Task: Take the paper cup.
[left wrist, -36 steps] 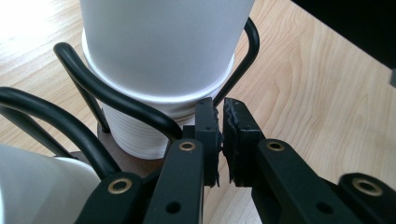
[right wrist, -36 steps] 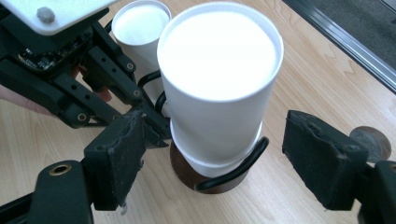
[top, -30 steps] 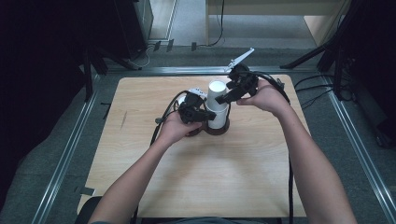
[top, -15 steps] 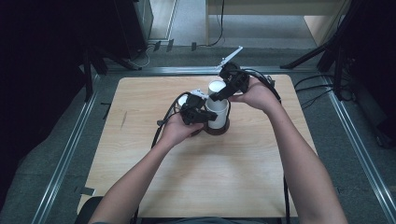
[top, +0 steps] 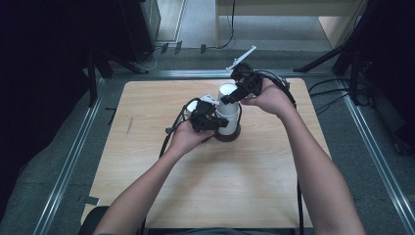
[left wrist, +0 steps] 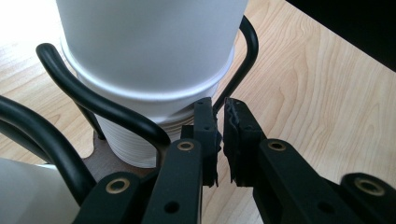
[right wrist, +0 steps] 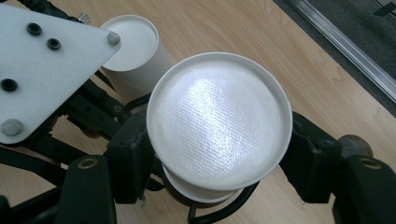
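Table [top: 147,196]: light wood, one, metal rails around.
Cups: two white cups stacked in one black wire holder [left wrist: 93,100] near table centre; top cup [right wrist: 219,119]; a third white cup [right wrist: 133,44] at its 9 o'clock.
Left hand-held gripper [left wrist: 219,135]: pinched on holder wire.
Right hand-held gripper [right wrist: 210,154]: just closing, pads on top cup.

Just above the middle of the high view we see a stack of cups [top: 228,105] standing upside down in a wire holder [top: 230,135] on the table [top: 215,191]. A second cup [top: 192,106] stands just left of it (partly behind the left gripper [top: 215,122]). That gripper sits at the holder's lower left, on its wire; the right gripper [top: 234,95] comes from the upper right, its jaws either side of the top cup.
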`<state>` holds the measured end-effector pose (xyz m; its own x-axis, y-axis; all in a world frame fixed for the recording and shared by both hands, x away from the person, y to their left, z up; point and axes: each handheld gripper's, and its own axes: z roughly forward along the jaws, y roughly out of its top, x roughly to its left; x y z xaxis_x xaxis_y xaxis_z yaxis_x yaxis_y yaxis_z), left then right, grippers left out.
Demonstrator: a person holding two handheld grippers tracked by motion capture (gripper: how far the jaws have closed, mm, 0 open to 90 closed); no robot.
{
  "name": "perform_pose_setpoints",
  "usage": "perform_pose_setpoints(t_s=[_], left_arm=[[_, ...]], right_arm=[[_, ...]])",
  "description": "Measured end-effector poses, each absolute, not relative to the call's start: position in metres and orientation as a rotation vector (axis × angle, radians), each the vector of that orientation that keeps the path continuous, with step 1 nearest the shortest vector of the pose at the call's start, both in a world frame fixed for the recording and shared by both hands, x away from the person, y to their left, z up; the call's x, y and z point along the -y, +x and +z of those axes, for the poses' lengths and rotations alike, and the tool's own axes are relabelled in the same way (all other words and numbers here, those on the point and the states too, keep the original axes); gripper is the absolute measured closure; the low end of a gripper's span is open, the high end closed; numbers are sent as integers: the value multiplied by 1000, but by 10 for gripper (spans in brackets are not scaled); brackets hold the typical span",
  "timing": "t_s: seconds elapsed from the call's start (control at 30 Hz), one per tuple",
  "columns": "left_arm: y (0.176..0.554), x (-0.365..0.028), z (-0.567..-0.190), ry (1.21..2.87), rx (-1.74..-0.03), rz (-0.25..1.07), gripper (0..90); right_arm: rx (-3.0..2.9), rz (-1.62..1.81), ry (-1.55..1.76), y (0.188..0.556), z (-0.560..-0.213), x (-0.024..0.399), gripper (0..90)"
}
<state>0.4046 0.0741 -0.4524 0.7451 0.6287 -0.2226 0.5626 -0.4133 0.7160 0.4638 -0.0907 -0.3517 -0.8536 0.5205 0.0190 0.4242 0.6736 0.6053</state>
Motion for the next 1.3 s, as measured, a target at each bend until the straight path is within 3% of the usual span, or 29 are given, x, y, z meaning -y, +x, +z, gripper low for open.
perform_pose_setpoints(t_s=[0.9, 1.3], left_arm=[[403, -76, -453, 2118, -880, 94, 800], [402, -75, -454, 2112, -882, 102, 793]], right_arm=[[-2668, 1026, 747, 430, -277, 120, 331], [-2725, 957, 648, 396, -289, 142, 330]])
